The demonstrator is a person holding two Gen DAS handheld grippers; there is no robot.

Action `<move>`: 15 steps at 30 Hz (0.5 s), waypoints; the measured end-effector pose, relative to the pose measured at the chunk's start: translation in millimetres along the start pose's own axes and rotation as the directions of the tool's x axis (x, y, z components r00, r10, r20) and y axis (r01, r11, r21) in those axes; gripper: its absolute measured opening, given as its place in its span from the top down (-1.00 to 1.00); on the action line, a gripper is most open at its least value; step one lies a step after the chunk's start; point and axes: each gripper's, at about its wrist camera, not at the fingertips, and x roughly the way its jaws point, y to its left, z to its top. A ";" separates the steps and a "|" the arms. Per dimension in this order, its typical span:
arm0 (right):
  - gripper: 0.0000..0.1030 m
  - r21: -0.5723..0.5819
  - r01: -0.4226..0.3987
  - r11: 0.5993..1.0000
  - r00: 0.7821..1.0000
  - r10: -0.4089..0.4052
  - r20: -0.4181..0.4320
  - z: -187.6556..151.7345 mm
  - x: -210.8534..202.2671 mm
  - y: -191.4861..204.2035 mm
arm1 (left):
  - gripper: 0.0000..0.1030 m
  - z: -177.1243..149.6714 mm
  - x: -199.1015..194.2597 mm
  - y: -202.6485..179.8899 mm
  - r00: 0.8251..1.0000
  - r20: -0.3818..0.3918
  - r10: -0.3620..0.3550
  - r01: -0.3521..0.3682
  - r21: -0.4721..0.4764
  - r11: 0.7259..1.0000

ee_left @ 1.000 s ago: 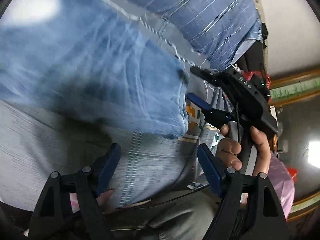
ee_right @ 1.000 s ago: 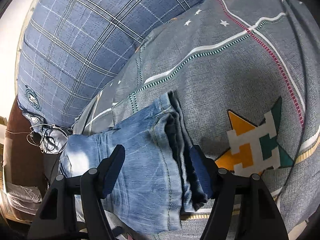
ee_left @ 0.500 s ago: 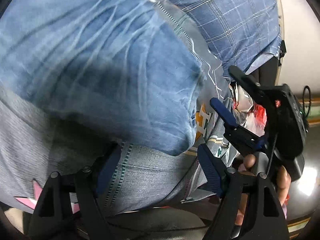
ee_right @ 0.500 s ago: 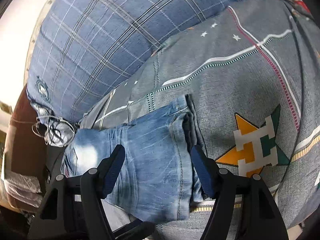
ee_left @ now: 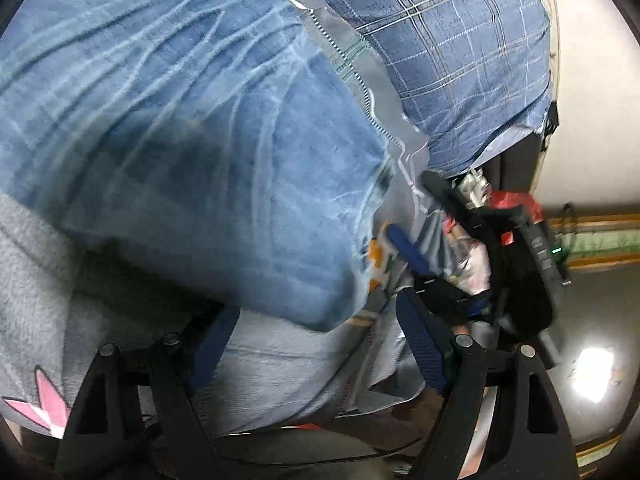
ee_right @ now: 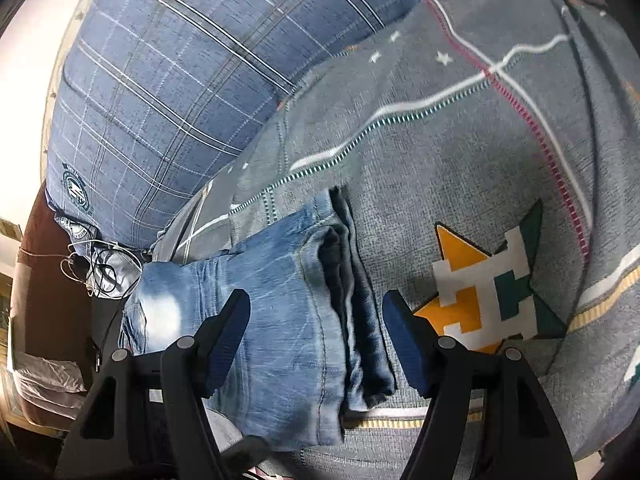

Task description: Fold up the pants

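Folded light-blue jeans (ee_right: 276,320) lie on a grey patterned bedspread (ee_right: 440,152), layered edges to the right. In the left wrist view the jeans (ee_left: 180,132) fill most of the frame, very close. My right gripper (ee_right: 316,320) is open and empty, hovering over the jeans' folded end. My left gripper (ee_left: 316,340) is open and empty, just below the jeans' near edge. The right gripper (ee_left: 404,248) also shows in the left wrist view, beyond the jeans' right edge.
A blue plaid pillow (ee_right: 180,80) lies behind the jeans. Tangled cables (ee_right: 92,268) sit at the bed's left edge beside a brown headboard (ee_right: 44,288). A star-shaped print (ee_right: 492,284) marks the bedspread at right. The bed edge and floor (ee_left: 600,320) lie to the right.
Both grippers have pulled back slightly from the jeans. The left view has swung closer to the jeans, and the right gripper has shifted in it.
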 end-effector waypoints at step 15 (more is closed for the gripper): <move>0.16 0.093 0.000 0.996 0.999 0.004 -0.041 5.6 22.1 -17.0 | -0.45 23.0 49.8 -26.8 0.999 -0.041 -0.019 0.015 -0.110 0.994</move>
